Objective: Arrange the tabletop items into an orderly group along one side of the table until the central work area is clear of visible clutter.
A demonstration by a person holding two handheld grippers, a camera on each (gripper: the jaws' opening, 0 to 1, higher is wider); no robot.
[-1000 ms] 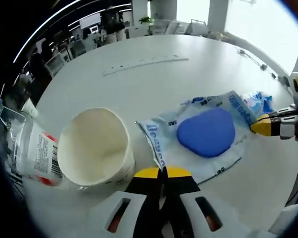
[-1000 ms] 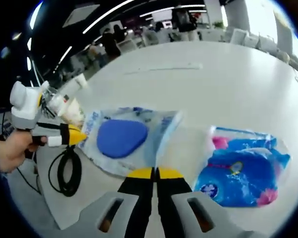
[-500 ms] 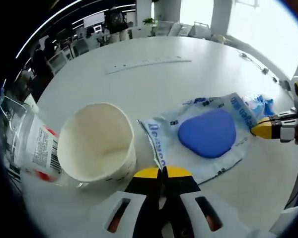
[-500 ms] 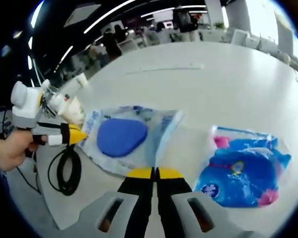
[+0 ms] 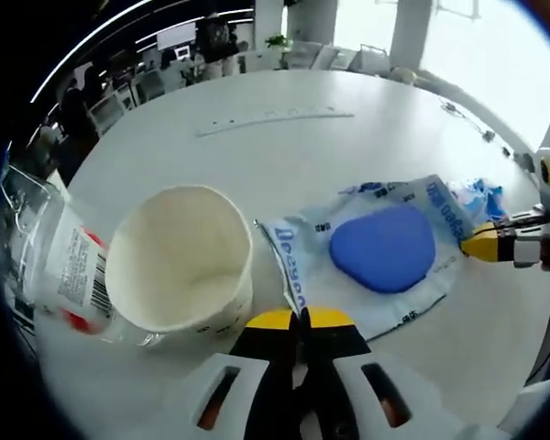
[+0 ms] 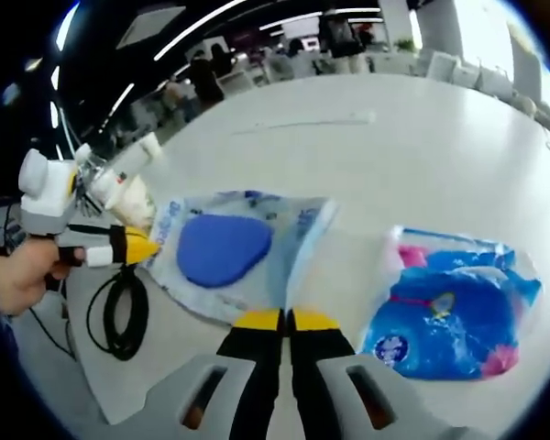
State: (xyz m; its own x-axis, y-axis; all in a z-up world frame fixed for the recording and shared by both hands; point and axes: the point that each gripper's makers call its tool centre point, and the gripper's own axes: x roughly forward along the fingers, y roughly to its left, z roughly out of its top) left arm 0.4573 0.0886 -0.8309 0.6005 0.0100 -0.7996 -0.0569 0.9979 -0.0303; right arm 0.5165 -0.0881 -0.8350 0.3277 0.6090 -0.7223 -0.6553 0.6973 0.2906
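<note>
A clear packet with blue print holds a blue pad and lies on the white table. My left gripper is shut on the packet's near edge. The right gripper comes in from the right and pinches the packet's far end. In the right gripper view, the same packet with its blue pad lies ahead of my right gripper, which is shut on its edge. The left gripper, held by a hand, grips the opposite end.
A white paper cup stands just left of the packet, with a plastic bottle lying beside it. A blue and pink packet lies to the right. A black cable loop sits below the left gripper. A long white strip lies farther back.
Both grippers keep their hold on the packet. The views have shifted only slightly, and the cup sits a little closer in the left gripper view.
</note>
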